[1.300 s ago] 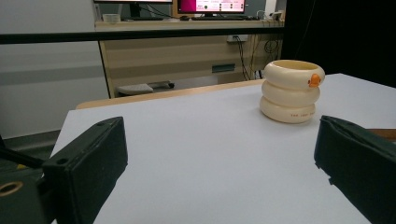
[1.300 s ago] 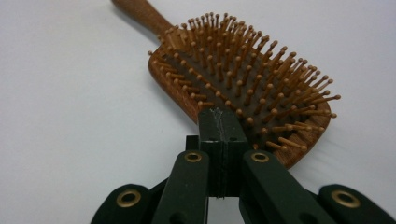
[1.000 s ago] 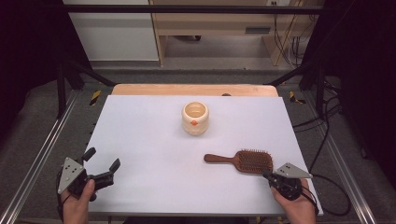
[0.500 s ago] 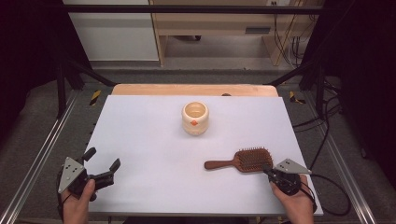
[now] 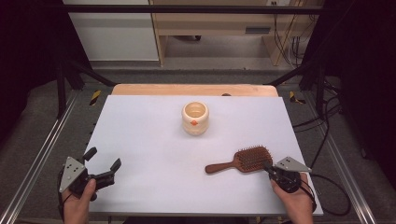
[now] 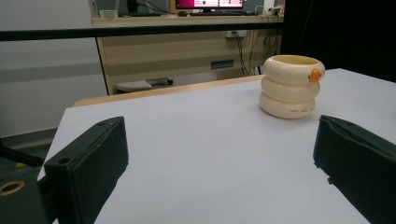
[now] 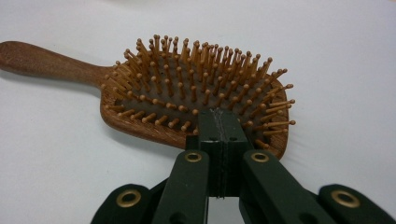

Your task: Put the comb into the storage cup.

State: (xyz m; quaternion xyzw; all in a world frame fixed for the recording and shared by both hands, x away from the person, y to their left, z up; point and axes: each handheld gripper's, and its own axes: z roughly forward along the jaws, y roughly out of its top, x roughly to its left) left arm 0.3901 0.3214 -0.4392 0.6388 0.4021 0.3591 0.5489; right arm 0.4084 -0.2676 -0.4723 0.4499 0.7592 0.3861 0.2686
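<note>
A wooden paddle hairbrush (image 5: 245, 160) lies bristles up at the table's near right, its handle pointing left. My right gripper (image 5: 266, 164) is shut, and its joined tips rest against the near edge of the brush head (image 7: 187, 88); in the right gripper view nothing shows between the jaws of the right gripper (image 7: 218, 115). A cream ringed cup (image 5: 194, 117) with a small orange mark stands upright at the table's middle. My left gripper (image 5: 103, 157) stands open at the near left, with bare table between its jaws. In the left gripper view (image 6: 219, 158) the cup (image 6: 290, 86) is far ahead to the right.
The white table top (image 5: 149, 140) has a wooden strip (image 5: 194, 89) along its far edge. Metal rails (image 5: 42, 154) run down both sides. Cables (image 5: 327, 126) lie on the floor at the right. A cabinet (image 5: 224, 25) stands beyond the table.
The brush has turned slightly: its handle end swung toward the near edge while the right gripper shifted a little at the head. The left gripper has stayed in place.
</note>
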